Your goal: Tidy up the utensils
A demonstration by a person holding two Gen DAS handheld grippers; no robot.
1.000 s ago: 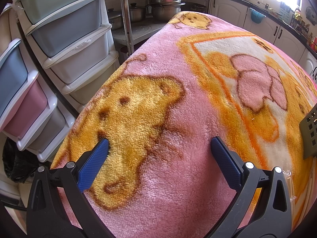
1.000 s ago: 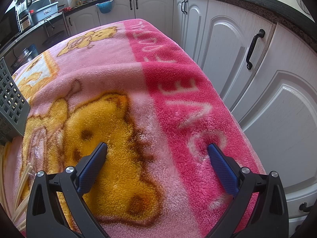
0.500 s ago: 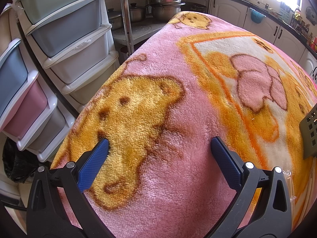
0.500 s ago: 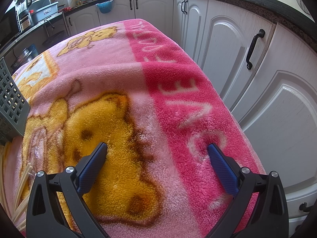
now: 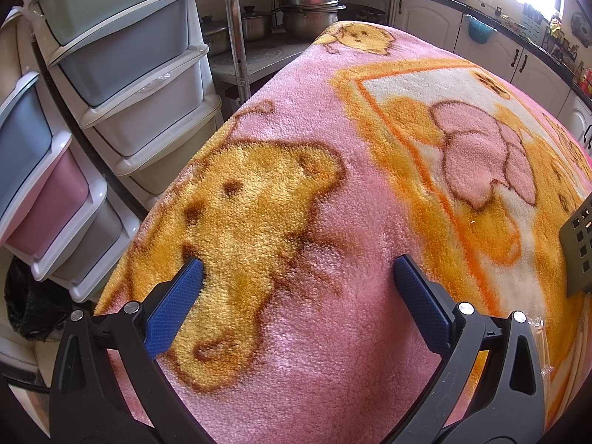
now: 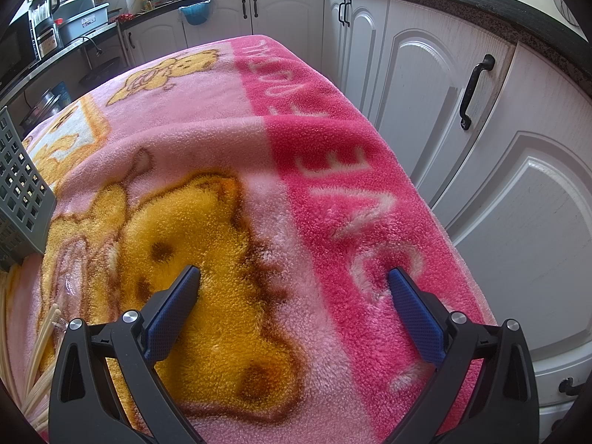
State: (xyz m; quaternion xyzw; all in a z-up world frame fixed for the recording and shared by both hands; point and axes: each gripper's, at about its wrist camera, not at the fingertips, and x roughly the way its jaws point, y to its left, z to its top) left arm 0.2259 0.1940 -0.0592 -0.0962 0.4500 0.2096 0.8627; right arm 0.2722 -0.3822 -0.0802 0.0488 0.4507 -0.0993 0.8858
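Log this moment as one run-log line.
left gripper: open, empty | right gripper: open, empty | chopsticks: on blanket | basket: untouched

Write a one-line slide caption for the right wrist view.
Open right gripper over pink blanket, grey basket and chopsticks at left.

The pink blanket (image 6: pixel 333 192) has big pale letters on its dark pink edge, seen sideways, and only "E", "V" and maybe "O" can be made out, while the rest are too bent and fuzzy to read.
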